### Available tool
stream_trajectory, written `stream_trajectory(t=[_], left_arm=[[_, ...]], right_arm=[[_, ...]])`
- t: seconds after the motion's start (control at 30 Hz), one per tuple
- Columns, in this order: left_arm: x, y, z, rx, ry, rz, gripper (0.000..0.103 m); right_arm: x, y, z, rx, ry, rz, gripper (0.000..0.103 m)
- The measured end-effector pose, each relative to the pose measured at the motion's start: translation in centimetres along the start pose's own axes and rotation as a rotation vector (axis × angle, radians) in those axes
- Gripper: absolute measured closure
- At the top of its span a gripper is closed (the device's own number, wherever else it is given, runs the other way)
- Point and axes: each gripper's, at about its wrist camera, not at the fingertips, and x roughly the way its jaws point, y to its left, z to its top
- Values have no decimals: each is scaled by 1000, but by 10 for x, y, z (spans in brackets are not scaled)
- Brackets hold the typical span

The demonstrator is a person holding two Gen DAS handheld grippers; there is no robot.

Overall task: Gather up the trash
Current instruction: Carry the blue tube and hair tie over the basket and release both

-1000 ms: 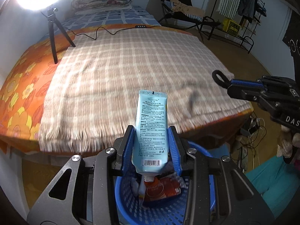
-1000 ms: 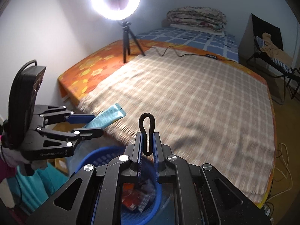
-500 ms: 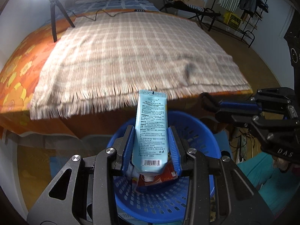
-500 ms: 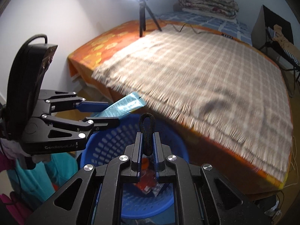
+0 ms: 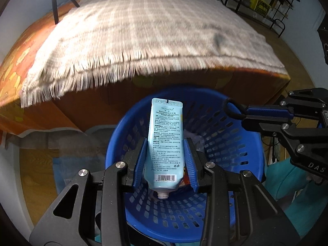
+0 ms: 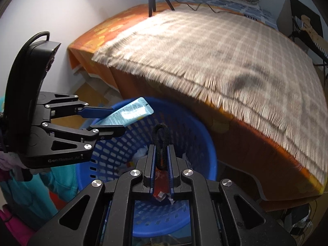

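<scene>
My left gripper (image 5: pixel 165 143) is shut on a light blue hand cream tube (image 5: pixel 166 137), held over the blue plastic basket (image 5: pixel 242 151). The tube also shows in the right wrist view (image 6: pixel 127 113), in the left gripper (image 6: pixel 111 119). My right gripper (image 6: pixel 161 149) is shut on a black hair tie (image 6: pixel 161 141), also above the basket (image 6: pixel 196 131). The hair tie shows in the left wrist view (image 5: pixel 230 109), in the right gripper (image 5: pixel 246 112). Red wrappers and white scraps (image 6: pixel 160 192) lie in the basket's bottom.
The bed with a plaid fringed blanket (image 5: pixel 143 30) and orange floral sheet (image 5: pixel 12 65) stands just beyond the basket. A tripod (image 5: pixel 55 0) stands on the bed. Teal cloth (image 6: pixel 51 186) lies beside the basket. Cables (image 6: pixel 297 223) lie on the floor at right.
Both grippers have dropped from above the bed's edge to over the basket, each still holding its item. The basket now fills the lower view.
</scene>
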Motion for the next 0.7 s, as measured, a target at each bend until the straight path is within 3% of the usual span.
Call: stream_trajectory(t=[0.6,0.7], left_arm=[[26,5,-11,-6,76,38,66],[27,7,-12,-9,75,49,66]], right_arm=[[29,-14,-19,49,87,-29,94],[31,-15,-19,53,94,-30,86]])
